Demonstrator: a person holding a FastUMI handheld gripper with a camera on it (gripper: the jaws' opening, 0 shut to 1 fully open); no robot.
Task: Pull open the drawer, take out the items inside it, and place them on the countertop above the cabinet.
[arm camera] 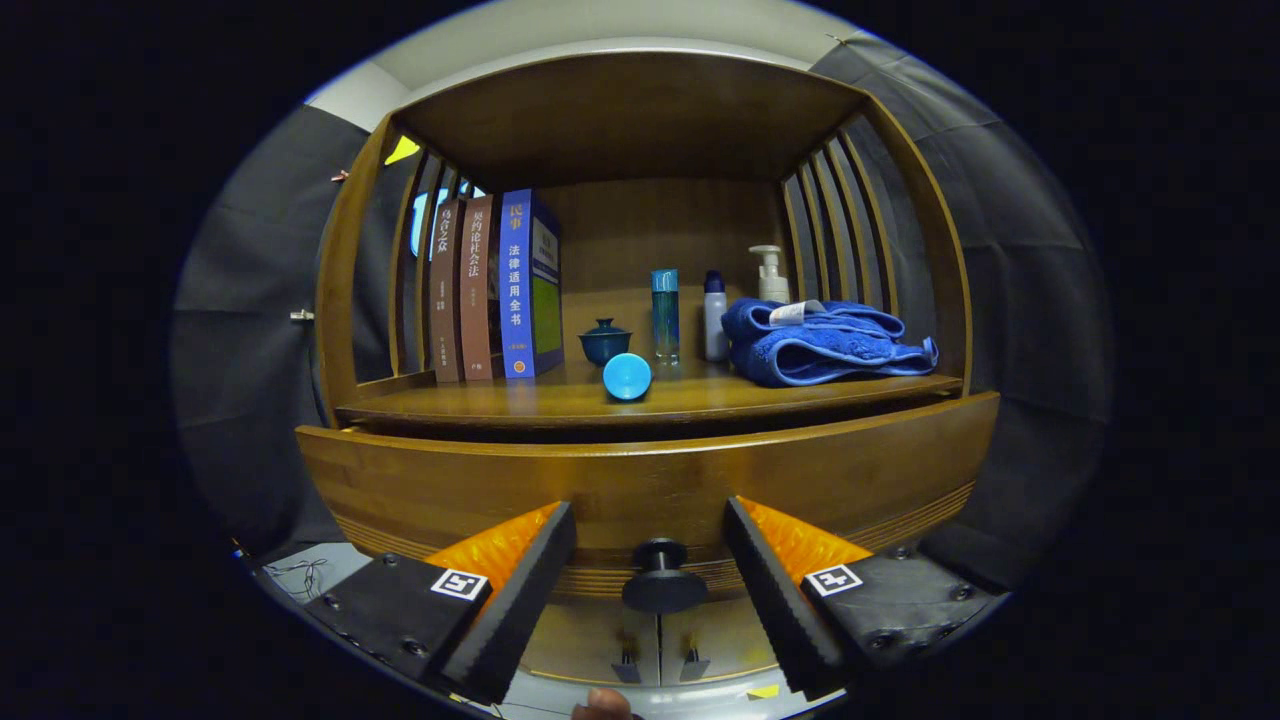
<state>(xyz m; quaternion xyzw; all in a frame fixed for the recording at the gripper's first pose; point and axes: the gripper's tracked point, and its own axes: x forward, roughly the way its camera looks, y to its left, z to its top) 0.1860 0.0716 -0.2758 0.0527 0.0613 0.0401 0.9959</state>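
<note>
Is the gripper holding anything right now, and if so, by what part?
Nothing is held. The gripper is open, its fingers either side of the drawer knob without touching it.

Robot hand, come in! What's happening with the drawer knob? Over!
Gripper open, fingers either side of the drawer knob, not pressing it. Drawer front slightly out from the cabinet. Nothing blocking the knob.

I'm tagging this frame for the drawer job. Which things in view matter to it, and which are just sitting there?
For the job:
- drawer front
- drawer knob, between the open tongs, untouched
- countertop

Just lying about:
- three books
- lidded cup
- blue round thing
- two bottles
- pump bottle
- folded blue towel
</note>
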